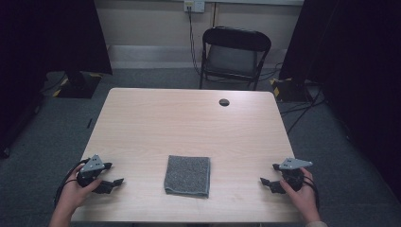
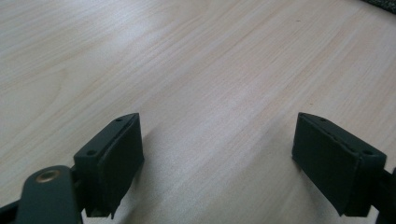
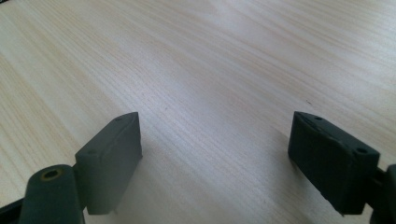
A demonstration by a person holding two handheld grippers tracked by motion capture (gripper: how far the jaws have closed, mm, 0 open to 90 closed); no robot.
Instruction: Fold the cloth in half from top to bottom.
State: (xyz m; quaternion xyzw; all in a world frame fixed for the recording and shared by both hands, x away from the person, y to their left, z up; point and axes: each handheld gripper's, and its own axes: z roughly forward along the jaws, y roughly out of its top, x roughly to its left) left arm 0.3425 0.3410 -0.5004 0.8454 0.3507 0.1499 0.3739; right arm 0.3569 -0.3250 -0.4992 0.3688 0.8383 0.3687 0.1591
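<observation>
Now both tools sit low on the table [image 1: 156, 118], jaws spread wide and gripping nothing — the left gripper [image 1: 112, 173] at the near left edge, the right gripper [image 1: 269, 173] at the near right. Up close, each gripper view gives bare wood grain between black pads [image 2: 116, 158]. From above comes the rest — a folded grey cloth [image 1: 187, 175] lying flat between them, well apart from both.

A folded grey cloth [image 1: 187, 175] lies near the front edge of the wooden table [image 1: 189, 123]. The left gripper [image 1: 112, 173] and right gripper [image 1: 270, 174] rest on either side, jaws apart, pointing at it. A black chair [image 1: 234, 54] stands behind.
</observation>
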